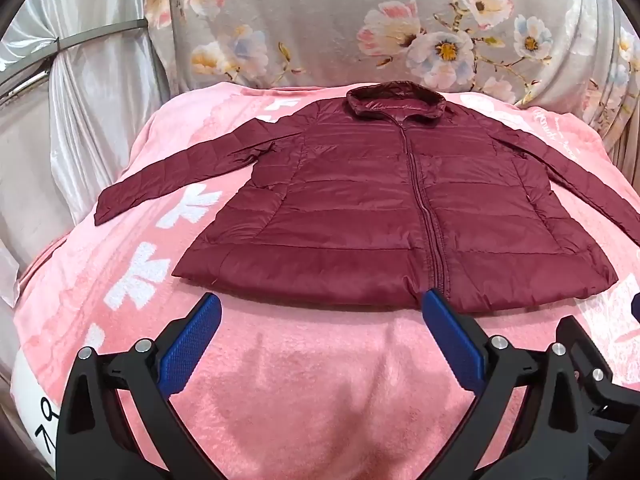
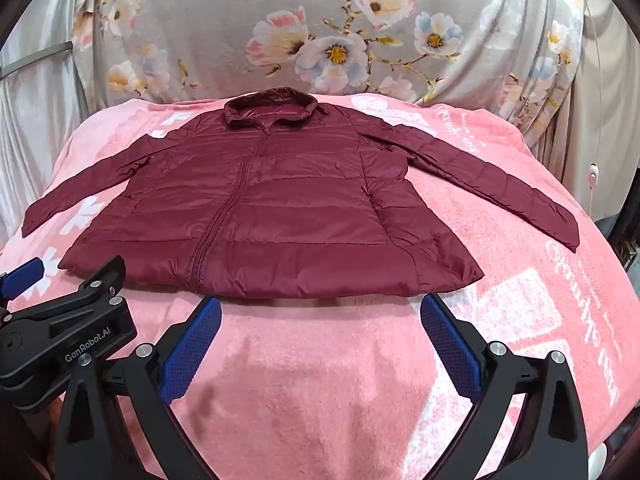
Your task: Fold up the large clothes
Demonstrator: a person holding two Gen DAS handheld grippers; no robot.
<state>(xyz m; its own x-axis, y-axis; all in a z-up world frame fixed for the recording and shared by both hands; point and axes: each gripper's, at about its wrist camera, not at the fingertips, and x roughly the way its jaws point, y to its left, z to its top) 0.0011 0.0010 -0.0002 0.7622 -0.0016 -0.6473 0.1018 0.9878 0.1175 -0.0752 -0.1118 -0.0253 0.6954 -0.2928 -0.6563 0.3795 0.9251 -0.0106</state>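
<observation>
A dark red quilted jacket (image 1: pixel 380 208) lies flat and zipped on a pink blanket (image 1: pixel 304 380), collar at the far side, both sleeves spread out to the sides. It also shows in the right wrist view (image 2: pixel 280 216). My left gripper (image 1: pixel 322 304) is open and empty, hovering just before the jacket's hem near the zip's lower end. My right gripper (image 2: pixel 320 308) is open and empty, just before the hem on the right half. The left gripper's body (image 2: pixel 68 332) shows at the lower left of the right wrist view.
The pink blanket (image 2: pixel 520 320) covers a raised surface that drops off at left and right. A grey floral cloth (image 1: pixel 360 32) hangs behind it. Pale curtains (image 1: pixel 80 100) hang at the far left. A white cord with a small switch (image 2: pixel 593 174) hangs at the right.
</observation>
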